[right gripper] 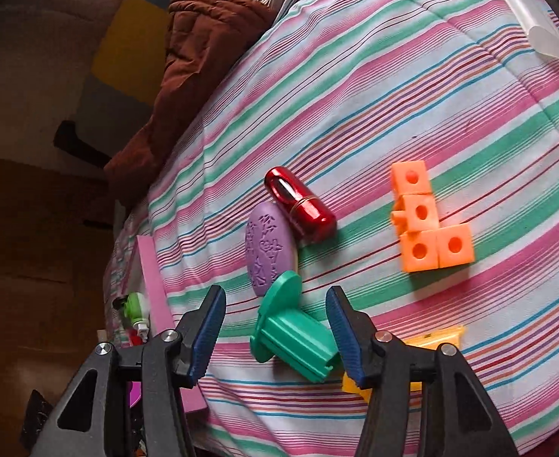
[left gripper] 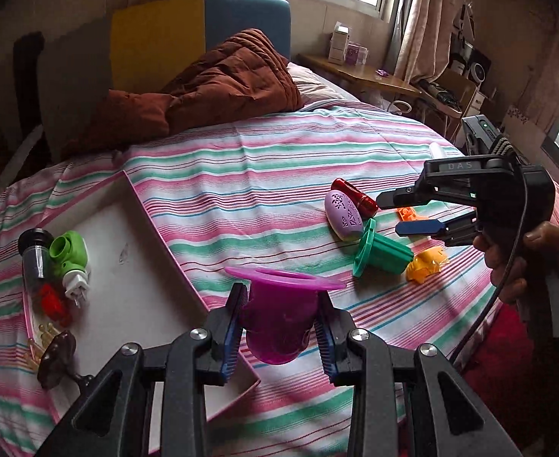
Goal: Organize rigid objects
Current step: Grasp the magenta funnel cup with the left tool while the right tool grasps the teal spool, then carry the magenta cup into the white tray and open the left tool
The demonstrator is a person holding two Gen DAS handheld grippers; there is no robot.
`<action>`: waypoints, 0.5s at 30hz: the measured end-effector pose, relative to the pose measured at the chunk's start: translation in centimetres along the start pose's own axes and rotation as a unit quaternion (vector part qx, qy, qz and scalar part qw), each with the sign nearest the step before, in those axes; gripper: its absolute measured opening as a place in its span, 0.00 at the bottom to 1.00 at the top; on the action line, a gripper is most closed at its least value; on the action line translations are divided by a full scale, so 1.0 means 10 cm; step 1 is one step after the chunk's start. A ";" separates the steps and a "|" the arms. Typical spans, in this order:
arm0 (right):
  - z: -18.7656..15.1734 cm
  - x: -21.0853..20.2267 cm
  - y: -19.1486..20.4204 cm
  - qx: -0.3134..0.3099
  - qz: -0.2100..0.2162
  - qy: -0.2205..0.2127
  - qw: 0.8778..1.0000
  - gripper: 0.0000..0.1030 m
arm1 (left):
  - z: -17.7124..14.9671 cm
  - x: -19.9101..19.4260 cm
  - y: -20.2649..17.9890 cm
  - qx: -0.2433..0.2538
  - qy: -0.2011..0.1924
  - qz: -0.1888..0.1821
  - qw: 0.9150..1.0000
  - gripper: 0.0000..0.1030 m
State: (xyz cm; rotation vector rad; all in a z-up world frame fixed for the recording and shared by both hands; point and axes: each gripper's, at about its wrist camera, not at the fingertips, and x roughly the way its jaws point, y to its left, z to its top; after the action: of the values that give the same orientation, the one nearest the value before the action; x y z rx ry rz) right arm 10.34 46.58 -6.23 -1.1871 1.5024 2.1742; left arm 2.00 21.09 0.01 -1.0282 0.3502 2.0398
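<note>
Purple flanged cup [left gripper: 279,320] clamped in left tongs [left gripper: 279,327], held above the near corner of the white tray [left gripper: 134,266] on the striped bed [left gripper: 241,175]. Tray holds green plug-in piece [left gripper: 70,255], dark tube [left gripper: 34,255], red bit, brown knob [left gripper: 56,358]. Right tongs [right gripper: 275,331] spread wide around green flanged spool [right gripper: 291,335], not touching. Beside it: lilac oval [right gripper: 268,251], red capsule [right gripper: 298,209], orange cube block [right gripper: 428,224]. Yellow piece [right gripper: 432,342] mostly hidden behind the right finger.
</note>
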 end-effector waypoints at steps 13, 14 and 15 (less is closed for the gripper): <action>-0.23 0.21 0.52 -0.190 -0.112 0.020 0.975 0.56 | -0.33 -0.35 0.30 -0.038 -0.010 0.019 0.999 0.34; -0.25 0.20 0.52 -0.199 -0.122 0.018 0.972 0.56 | -0.36 -0.39 0.35 -0.042 -0.012 0.023 0.999 0.34; -0.26 0.21 0.54 -0.208 -0.129 0.018 0.969 0.56 | -0.39 -0.42 0.38 -0.045 -0.014 0.027 0.999 0.34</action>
State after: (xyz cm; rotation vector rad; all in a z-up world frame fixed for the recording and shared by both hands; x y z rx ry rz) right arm 7.05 41.47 -4.53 -1.4588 0.8582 2.3550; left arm 2.61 14.28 0.36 -1.0540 0.2764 2.1333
